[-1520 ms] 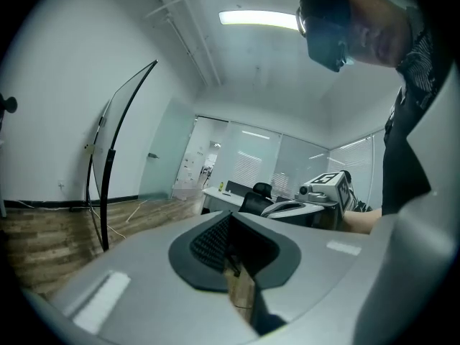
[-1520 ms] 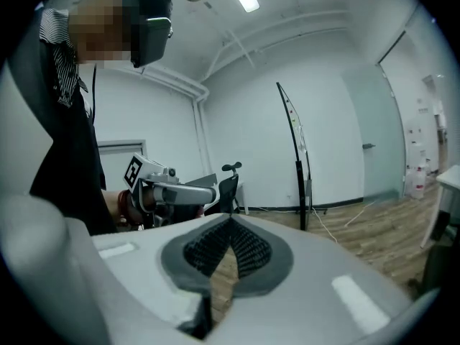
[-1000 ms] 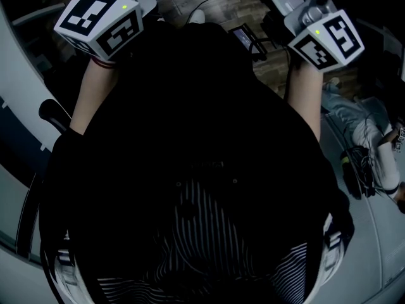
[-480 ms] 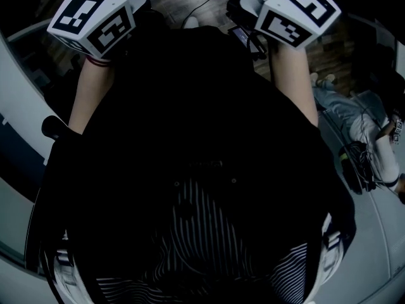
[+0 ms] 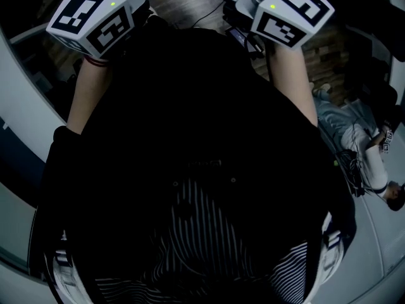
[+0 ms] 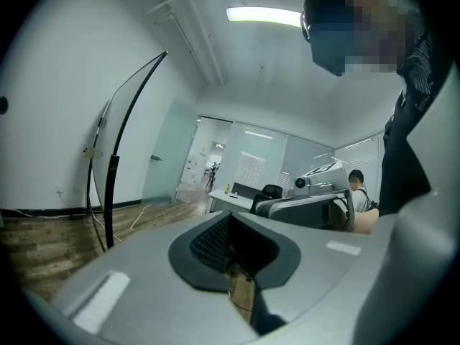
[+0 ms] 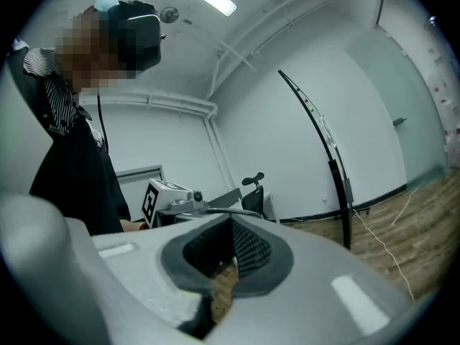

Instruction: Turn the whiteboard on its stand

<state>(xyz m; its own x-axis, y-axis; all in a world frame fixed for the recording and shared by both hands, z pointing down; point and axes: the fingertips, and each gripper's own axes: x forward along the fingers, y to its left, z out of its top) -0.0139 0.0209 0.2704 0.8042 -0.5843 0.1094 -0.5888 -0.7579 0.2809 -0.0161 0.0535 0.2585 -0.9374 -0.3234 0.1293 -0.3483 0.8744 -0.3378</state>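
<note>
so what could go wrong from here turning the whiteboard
One: the left gripper and the right gripper are both shut and empty, apart from the whiteboard; pushing its thin edge with closed jaws could slip. Two: a loose white cable trails on the floor near its base and could snag as it turns.

Bare left forearm [image 5: 85, 97] reaching to upper left, bare right forearm [image 5: 294, 84] to upper right, grey plastic left gripper [image 6: 231, 220] and right gripper [image 7: 231, 225], jaws closed, nothing between them.
</note>
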